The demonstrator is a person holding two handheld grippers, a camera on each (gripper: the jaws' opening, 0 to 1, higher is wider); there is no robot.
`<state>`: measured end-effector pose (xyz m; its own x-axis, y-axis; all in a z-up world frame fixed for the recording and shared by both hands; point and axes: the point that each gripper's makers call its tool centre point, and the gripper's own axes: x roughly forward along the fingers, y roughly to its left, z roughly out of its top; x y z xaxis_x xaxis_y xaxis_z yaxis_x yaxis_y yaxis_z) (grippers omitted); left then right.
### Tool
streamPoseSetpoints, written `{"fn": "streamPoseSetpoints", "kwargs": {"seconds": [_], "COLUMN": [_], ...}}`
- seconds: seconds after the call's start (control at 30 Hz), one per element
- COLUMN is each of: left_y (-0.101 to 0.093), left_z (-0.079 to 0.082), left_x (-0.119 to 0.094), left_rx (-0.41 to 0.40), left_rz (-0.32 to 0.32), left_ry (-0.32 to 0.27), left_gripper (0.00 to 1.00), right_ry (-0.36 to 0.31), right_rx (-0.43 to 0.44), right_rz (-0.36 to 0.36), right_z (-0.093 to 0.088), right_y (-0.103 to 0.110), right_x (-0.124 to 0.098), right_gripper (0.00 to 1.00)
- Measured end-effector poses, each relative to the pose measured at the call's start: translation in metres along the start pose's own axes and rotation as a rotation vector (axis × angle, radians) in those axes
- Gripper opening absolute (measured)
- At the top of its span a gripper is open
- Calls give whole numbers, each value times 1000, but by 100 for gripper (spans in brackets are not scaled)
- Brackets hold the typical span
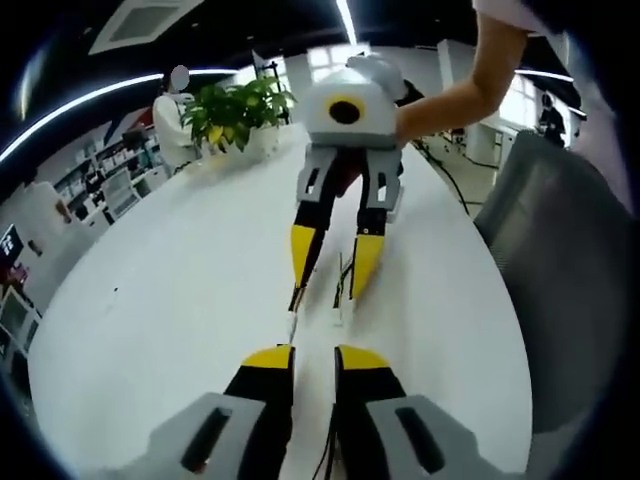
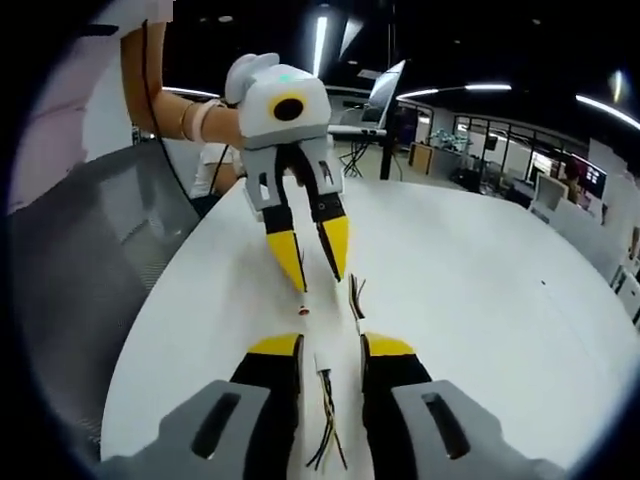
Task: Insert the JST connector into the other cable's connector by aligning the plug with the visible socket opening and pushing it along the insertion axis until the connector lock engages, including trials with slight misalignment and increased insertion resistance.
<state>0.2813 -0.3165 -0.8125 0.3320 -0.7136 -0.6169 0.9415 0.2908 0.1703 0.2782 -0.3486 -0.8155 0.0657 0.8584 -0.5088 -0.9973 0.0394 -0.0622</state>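
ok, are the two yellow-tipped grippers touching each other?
Apart. Right gripper view: bare white table shows between the left gripper and the right gripper.

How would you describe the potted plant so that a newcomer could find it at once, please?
In the left gripper view, follow the long white table to its far end, beyond the right gripper with its yellow-tipped fingers. The potted plant stands there in a pale pot; it is the only green, leafy thing on the table.
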Motion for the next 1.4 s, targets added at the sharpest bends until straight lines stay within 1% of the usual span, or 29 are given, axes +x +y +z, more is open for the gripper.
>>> {"fn": "streamPoseSetpoints", "kwargs": {"seconds": [0.1,0.17,0.23,0.3,0.33,0.4,0.5,0.6,0.7,0.8,0.9,1.0,1.07,1.13,1.17,1.27,1.33,1.4], "left_y": [-2,-6,-9,-12,-13,-15,-17,-16,-15,-17,-16,-16,-16,-15,-16,-16,-16,-17], "left_z": [-3,-10,-18,-24,-26,-27,-35,-36,-38,-36,-38,-39,-39,-39,-40,-39,-40,-40], "left_x": [1,3,5,5,5,5,6,6,7,6,6,6,6,6,7,8,8,9], "left_rx": [-10,-34,-22,-42,-44,-85,-71,-94,-71,-79,-70,-98,-101,-84,-88,-89,-98,-135], "left_rz": [-2,-11,-17,-23,-24,-24,-23,-18,-7,-17,-11,-12,-12,-7,-10,-13,-18,-16], "left_ry": [5,17,34,44,45,27,52,39,50,38,43,31,26,14,18,14,8,3], "left_gripper": [8,10,10,10,10,10,10,10,9,9,9,8,8,4,2,1,0,0], "right_ry": [0,6,10,11,12,25,29,36,33,39,42,46,47,52,56,52,47,44], "right_rx": [6,4,4,11,15,14,26,31,38,34,33,33,37,37,33,35,37,37], "right_rz": [1,2,3,6,9,12,21,20,26,26,28,25,26,27,30,29,30,28], "right_z": [-2,-3,-5,-8,-9,-13,-17,-21,-22,-24,-26,-29,-30,-32,-33,-34,-34,-34], "right_y": [1,2,3,4,5,8,10,9,9,8,7,6,6,6,7,5,4,3], "right_x": [0,0,0,2,2,5,7,10,11,13,14,14,14,14,14,14,14,14], "right_gripper": [19,19,19,18,18,17,16,15,12,12,12,12,12,12,13,12,11,10]}}
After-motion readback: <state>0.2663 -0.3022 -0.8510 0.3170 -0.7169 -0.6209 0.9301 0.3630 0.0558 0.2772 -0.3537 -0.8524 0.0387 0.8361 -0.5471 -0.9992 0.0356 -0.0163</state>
